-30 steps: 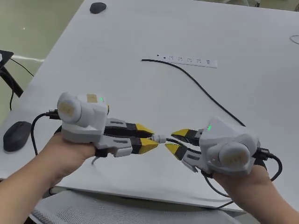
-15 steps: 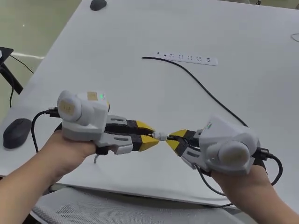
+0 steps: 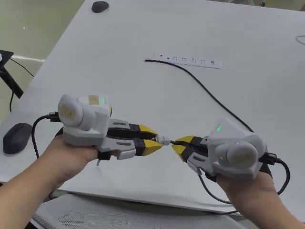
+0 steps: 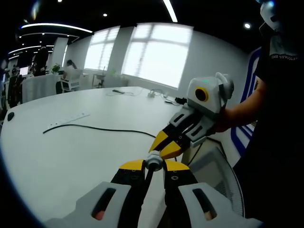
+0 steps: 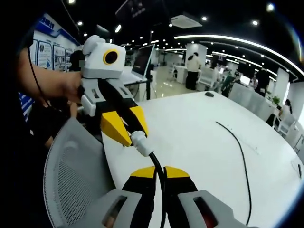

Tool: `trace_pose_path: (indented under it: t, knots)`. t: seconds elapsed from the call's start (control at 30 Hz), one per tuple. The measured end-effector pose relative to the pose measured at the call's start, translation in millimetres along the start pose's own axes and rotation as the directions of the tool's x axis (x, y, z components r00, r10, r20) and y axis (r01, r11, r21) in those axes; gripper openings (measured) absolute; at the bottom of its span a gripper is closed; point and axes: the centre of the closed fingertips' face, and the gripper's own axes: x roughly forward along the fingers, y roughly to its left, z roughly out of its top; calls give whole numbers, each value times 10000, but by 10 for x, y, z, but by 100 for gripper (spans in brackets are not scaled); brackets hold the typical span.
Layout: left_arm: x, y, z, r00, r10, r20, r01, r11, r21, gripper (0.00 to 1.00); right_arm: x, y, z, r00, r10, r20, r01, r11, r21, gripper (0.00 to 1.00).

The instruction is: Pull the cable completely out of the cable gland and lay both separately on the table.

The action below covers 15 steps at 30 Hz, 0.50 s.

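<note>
Over the table's near edge, a small white cable gland (image 3: 164, 141) sits between the two grippers. My left gripper (image 3: 157, 139) is shut on the gland, whose round end shows between the yellow tips of my left gripper (image 4: 154, 165). A thin black cable (image 3: 172, 142) runs out of the gland to the right. My right gripper (image 3: 177, 144) is shut on that cable a short way from the gland. In the right gripper view the cable (image 5: 158, 167) passes between the closed jaws of my right gripper (image 5: 159, 172) and enters the gland (image 5: 140, 142).
A white power strip (image 3: 190, 61) lies on the white table (image 3: 119, 71), and its black cord (image 3: 209, 95) runs toward the right gripper. A dark mouse (image 3: 16, 138) sits at the left edge, another (image 3: 99, 7) at the far end. A mesh chair (image 3: 95, 212) stands below the near edge.
My right gripper stood open a second ago; it has moved in toward the gland and shut on the cable. The left gripper has kept hold of the gland.
</note>
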Motion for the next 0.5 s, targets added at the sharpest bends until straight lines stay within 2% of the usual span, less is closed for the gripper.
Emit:
trace_pose_path:
  t: [0.23,0.5]
  knots:
    - [-24,11,11,10000,23,83,-23,10000,-9,14,-24,-95,-127,9994,-249,-241,263,9978,606,0]
    - [-48,6,34,9998,12,187,-11,10000,-64,14,-41,-235,-339,9973,-489,-550,578,9829,1749,0]
